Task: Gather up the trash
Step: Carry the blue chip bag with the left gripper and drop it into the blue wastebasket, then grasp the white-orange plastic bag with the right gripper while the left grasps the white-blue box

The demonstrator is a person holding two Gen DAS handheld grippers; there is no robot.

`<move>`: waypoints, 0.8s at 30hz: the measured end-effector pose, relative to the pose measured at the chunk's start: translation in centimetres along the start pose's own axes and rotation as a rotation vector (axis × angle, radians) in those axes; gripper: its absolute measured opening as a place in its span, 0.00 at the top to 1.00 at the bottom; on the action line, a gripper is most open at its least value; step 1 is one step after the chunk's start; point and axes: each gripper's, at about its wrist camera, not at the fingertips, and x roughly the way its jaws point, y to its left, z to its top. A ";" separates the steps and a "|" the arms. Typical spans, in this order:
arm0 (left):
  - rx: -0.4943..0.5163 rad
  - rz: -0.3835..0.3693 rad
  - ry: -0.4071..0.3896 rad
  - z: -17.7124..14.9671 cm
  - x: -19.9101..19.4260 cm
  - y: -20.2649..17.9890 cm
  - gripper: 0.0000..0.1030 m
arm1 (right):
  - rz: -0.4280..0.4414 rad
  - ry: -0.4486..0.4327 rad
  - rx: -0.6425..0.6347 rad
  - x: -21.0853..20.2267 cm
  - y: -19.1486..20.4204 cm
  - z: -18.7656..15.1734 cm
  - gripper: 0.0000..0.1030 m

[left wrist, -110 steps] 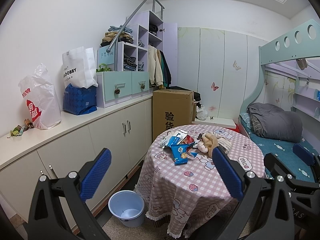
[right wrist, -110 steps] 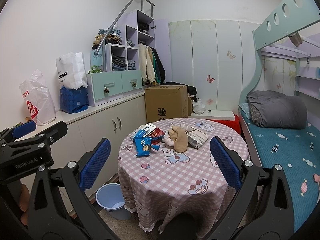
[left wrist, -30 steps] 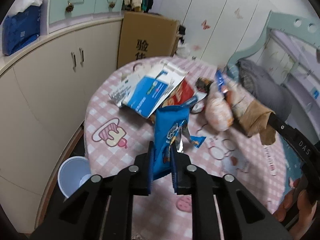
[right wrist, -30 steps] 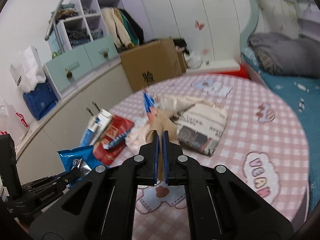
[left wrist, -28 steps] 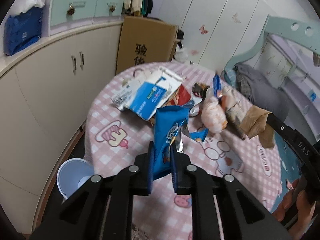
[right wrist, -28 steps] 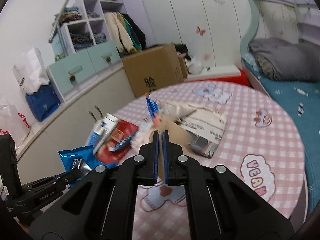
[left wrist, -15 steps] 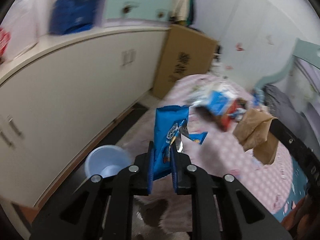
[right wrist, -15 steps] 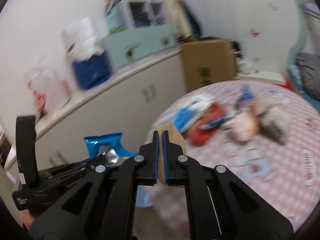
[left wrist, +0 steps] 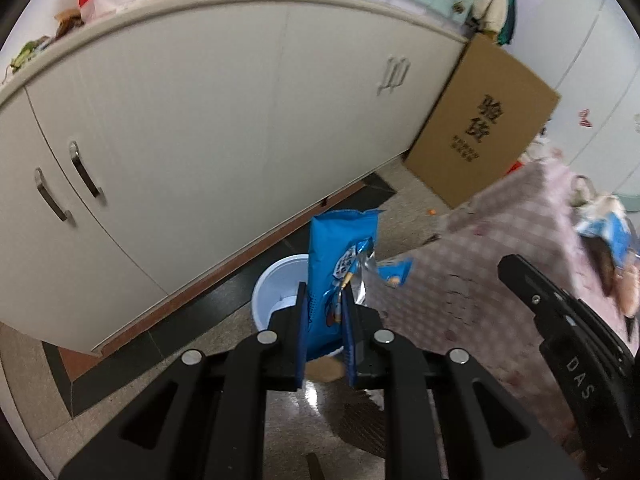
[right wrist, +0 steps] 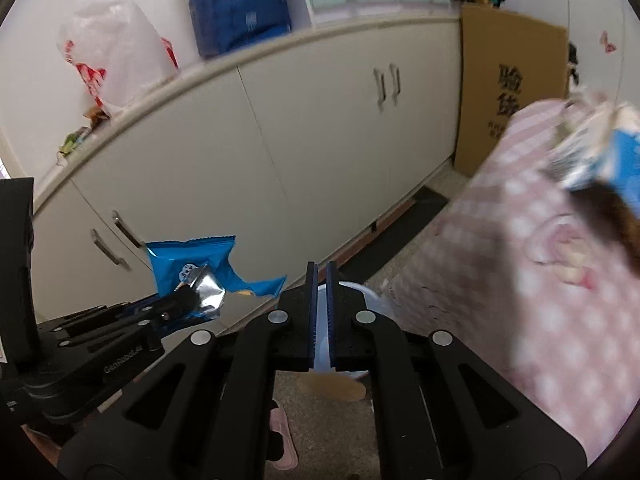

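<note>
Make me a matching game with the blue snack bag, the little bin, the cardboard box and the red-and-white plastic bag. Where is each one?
Things:
1. snack bag
2. bin
3. box
4. plastic bag

Places:
A. on the counter
B. on the floor, below the snack bag
C. between the left gripper's fingers
D. on the floor, at the cabinets' end

Pairs: 1-C, 2-B, 3-D, 4-A

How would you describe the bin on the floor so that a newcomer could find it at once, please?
Start at the long run of cream cabinets along the wall. On the floor at their foot, beside the pink checked tablecloth, stands a small round pale blue bin. It is the only open container on the floor there.
</note>
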 end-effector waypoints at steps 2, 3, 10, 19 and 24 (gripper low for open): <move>-0.007 0.011 0.033 0.5 2.0 0.8 0.86 | 0.007 0.026 0.005 2.1 0.1 0.1 0.95; -0.008 0.009 0.048 0.7 2.8 0.9 0.86 | 0.006 0.031 0.001 2.7 0.2 0.0 0.95; 0.016 -0.012 0.121 0.7 7.2 0.4 0.83 | -0.043 0.043 -0.009 4.7 -0.6 -0.3 0.95; 0.020 -0.015 0.125 1.6 7.8 -0.7 0.27 | -0.063 0.007 0.027 3.4 -2.6 -0.6 0.95; 0.036 -0.021 0.117 1.3 6.6 -1.2 0.27 | -0.065 -0.015 0.036 1.8 -2.9 -0.6 0.95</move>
